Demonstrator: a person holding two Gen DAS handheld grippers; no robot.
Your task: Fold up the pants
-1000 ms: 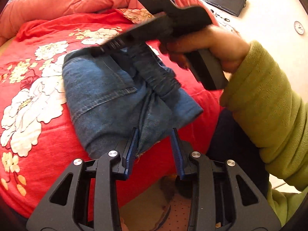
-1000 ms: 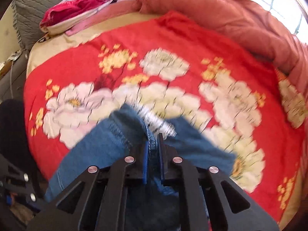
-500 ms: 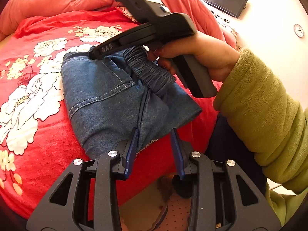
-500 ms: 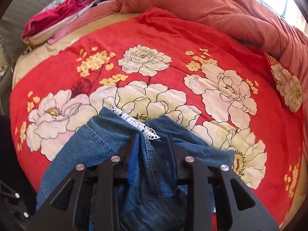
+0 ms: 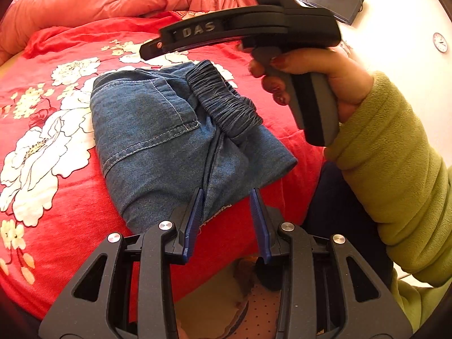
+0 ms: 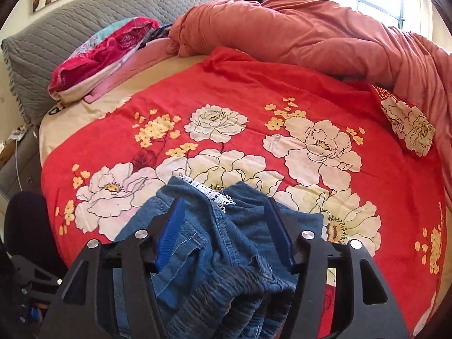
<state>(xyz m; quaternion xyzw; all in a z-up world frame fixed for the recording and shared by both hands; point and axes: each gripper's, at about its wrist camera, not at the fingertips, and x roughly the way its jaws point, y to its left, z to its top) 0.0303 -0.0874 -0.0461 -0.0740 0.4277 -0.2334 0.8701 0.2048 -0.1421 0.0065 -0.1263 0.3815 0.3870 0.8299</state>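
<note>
A red bedspread (image 6: 254,96) printed with white flowers covers the bed, with one rumpled orange quilt (image 6: 325,36) bunched along its far side and one grey padded headboard (image 6: 70,36) behind. One pair of blue jeans (image 5: 158,141) lies folded into a compact bundle on the bedspread near its front edge, the gathered elastic waistband (image 5: 223,104) on top. There are two grippers. The left gripper (image 5: 227,206) hangs just off the bundle's near edge, jaws apart and holding nothing. The right gripper (image 6: 223,231), gripped by a hand (image 5: 319,76) in a green sleeve, hovers above the jeans with its jaws spread wide, empty.
</note>
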